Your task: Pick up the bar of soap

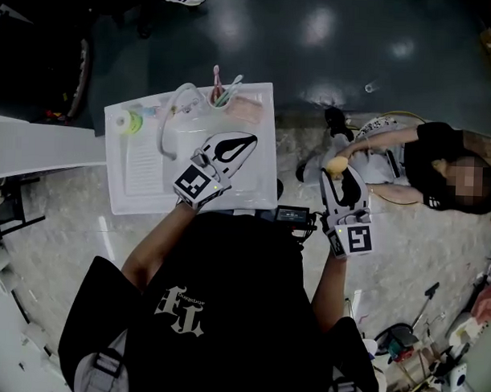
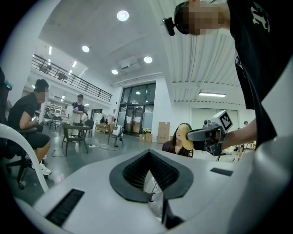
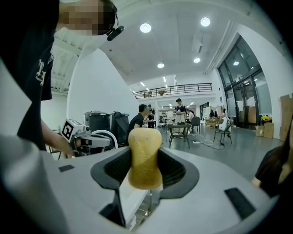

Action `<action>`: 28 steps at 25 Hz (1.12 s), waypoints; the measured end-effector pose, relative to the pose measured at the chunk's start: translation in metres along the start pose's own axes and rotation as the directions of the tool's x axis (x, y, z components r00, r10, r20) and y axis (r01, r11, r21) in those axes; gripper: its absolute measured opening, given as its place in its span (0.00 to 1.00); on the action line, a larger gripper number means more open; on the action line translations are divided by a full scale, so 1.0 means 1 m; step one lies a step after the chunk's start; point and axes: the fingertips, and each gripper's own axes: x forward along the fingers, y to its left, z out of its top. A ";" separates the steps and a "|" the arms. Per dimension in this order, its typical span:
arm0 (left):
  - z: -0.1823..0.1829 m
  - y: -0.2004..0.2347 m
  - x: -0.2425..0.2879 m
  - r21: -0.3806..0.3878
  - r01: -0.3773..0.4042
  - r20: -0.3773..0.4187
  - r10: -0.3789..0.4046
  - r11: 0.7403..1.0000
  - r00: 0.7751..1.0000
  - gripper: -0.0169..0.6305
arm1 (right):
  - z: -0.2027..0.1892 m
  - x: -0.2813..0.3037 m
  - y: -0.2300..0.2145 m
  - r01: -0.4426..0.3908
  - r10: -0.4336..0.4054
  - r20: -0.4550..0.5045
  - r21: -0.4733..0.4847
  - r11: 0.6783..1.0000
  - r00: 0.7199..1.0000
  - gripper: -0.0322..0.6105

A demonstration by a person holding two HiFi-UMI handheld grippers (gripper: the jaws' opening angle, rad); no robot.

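The bar of soap (image 1: 337,165) is a yellowish, waisted bar, and my right gripper (image 1: 339,173) is shut on it. It is held up in the air to the right of the white tray (image 1: 134,167), over the floor. In the right gripper view the soap (image 3: 144,151) stands upright between the jaws of the right gripper (image 3: 144,171). The left gripper view shows the soap (image 2: 184,137) off to the right. My left gripper (image 1: 244,143) hovers over the tray with its jaws together and nothing in them, as the left gripper (image 2: 149,157) also shows in its own view.
On the tray's far edge are a cup of toothbrushes (image 1: 225,90), a pink item (image 1: 250,111), a white hose loop (image 1: 172,116) and a green roll (image 1: 129,121). A person (image 1: 428,161) sits on the floor just beyond the right gripper. A black device (image 1: 293,214) lies by the tray's near corner.
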 end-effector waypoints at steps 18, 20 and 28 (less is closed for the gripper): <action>-0.001 -0.003 0.003 0.009 -0.001 -0.001 0.001 1.000 1.000 0.04 | -0.008 0.004 0.003 -0.016 0.014 -0.028 -0.045 0.999 1.000 0.34; 0.000 -0.003 0.003 0.004 -0.004 0.004 0.004 1.000 1.000 0.04 | -0.009 0.004 0.003 -0.014 0.013 -0.033 -0.047 0.999 0.999 0.34; 0.000 -0.005 0.003 0.006 -0.006 -0.001 0.006 1.000 1.000 0.04 | -0.007 0.002 0.001 -0.015 0.014 -0.024 -0.052 0.999 1.000 0.34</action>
